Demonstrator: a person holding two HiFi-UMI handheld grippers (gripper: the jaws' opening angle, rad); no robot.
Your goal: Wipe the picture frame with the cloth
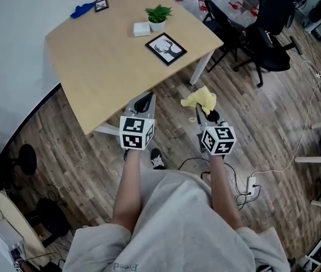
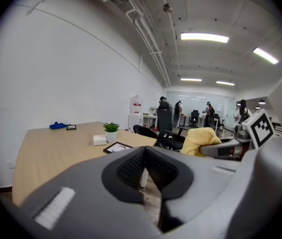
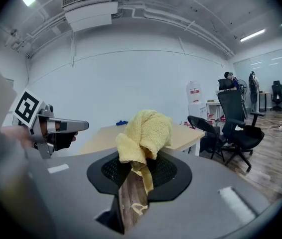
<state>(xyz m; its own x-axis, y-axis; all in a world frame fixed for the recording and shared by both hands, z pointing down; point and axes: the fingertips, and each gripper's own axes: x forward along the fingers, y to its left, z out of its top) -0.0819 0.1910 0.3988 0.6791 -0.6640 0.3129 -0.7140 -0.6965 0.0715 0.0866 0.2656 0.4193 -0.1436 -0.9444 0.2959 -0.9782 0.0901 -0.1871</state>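
The black picture frame [image 1: 165,48] with a deer print lies flat on the wooden table [image 1: 104,61], near its right corner; it also shows in the left gripper view [image 2: 117,147]. My right gripper [image 1: 201,111] is shut on a bunched yellow cloth [image 1: 200,99], held in the air off the table's front corner. The cloth [image 3: 145,133] sticks up out of the jaws of the right gripper [image 3: 140,159]. My left gripper [image 1: 145,101] hovers at the table's near edge. Its jaws [image 2: 144,153] are shut with nothing in them. Both grippers are well short of the frame.
A small potted plant [image 1: 158,16] and a white box [image 1: 142,29] stand just behind the frame. A small framed photo [image 1: 101,5] and a blue cloth [image 1: 83,9] lie at the far corner. Black office chairs [image 1: 262,35] stand to the right. Cables [image 1: 245,186] trail on the floor.
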